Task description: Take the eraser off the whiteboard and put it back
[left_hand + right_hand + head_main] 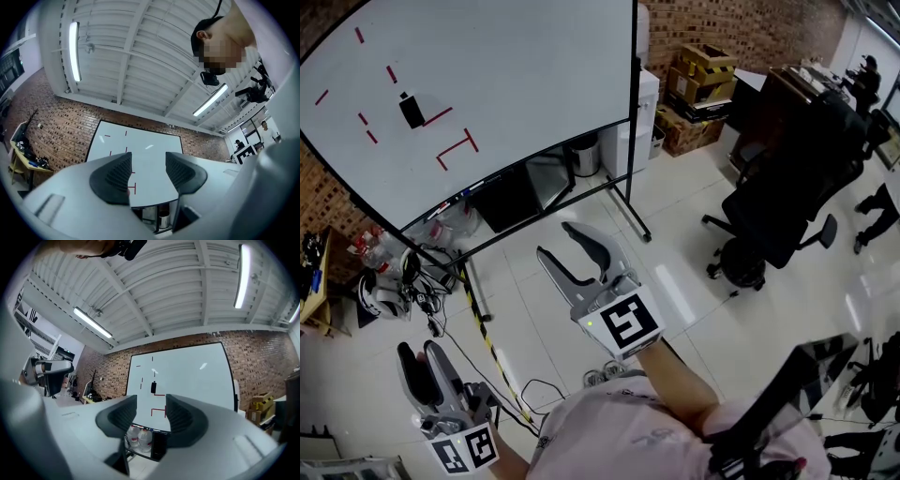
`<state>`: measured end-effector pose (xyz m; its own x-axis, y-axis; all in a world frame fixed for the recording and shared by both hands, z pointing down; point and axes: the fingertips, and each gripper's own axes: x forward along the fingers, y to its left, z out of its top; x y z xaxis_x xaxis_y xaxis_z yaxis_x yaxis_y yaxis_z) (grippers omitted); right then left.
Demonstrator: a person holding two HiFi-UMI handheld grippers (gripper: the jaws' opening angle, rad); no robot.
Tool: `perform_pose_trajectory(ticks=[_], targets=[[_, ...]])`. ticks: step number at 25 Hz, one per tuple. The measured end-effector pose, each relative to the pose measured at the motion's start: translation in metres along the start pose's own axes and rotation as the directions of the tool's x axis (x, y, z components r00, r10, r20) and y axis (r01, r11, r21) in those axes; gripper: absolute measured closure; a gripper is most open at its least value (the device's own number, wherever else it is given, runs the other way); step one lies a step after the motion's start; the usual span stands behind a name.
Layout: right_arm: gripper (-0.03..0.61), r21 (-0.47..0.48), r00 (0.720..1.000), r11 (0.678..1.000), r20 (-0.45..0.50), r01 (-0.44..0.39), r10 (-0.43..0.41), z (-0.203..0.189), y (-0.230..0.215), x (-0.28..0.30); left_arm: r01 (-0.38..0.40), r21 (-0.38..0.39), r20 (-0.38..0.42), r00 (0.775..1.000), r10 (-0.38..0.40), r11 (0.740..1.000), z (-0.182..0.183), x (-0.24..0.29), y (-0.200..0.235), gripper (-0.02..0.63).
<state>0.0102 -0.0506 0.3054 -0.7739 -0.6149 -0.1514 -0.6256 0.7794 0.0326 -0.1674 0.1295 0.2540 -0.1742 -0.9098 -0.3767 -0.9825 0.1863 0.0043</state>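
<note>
A black eraser sticks to the whiteboard among short red marker lines, at the upper left of the head view. My right gripper is held out towards the board's lower edge, well short of it, jaws apart and empty. In the right gripper view the eraser shows just above the gap of that gripper. My left gripper hangs low at the left, far from the board. Its pads stand apart with only the whiteboard seen between them; the eraser does not show in that view.
The board's black stand has feet on the white tiled floor. Water bottles and cables lie under it. A black office chair stands at the right, cardboard boxes behind it. A yellow-black strip crosses the floor.
</note>
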Motion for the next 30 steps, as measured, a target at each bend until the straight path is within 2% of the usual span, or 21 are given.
perform_pose_trajectory(ticks=[9, 11, 17, 19, 30], targets=[[0.39, -0.012, 1.0, 1.0, -0.011, -0.003, 0.003, -0.006, -0.002, -0.003, -0.036, 0.005, -0.003, 0.999, 0.036, 0.999, -0.002, -0.004, 0.003, 0.399], [0.39, -0.011, 1.0, 1.0, -0.019, -0.003, 0.003, -0.007, -0.003, -0.004, -0.037, 0.002, -0.01, 0.999, 0.037, 0.999, -0.004, -0.002, 0.003, 0.359], [0.387, -0.017, 1.0, 1.0, -0.025, 0.011, -0.011, -0.008, -0.006, -0.01, -0.046, -0.029, -0.013, 0.999, 0.046, 0.999, -0.006, -0.002, 0.002, 0.347], [0.385, -0.015, 1.0, 1.0, -0.028, 0.013, -0.014, -0.008, -0.007, -0.012, -0.043, -0.039, -0.021, 0.999, 0.043, 0.998, -0.008, -0.002, -0.001, 0.313], [0.385, -0.002, 1.0, 1.0, -0.031, -0.003, 0.003, -0.011, -0.008, -0.018, -0.027, -0.029, -0.032, 0.999, 0.026, 0.999, -0.009, -0.006, -0.013, 0.311]])
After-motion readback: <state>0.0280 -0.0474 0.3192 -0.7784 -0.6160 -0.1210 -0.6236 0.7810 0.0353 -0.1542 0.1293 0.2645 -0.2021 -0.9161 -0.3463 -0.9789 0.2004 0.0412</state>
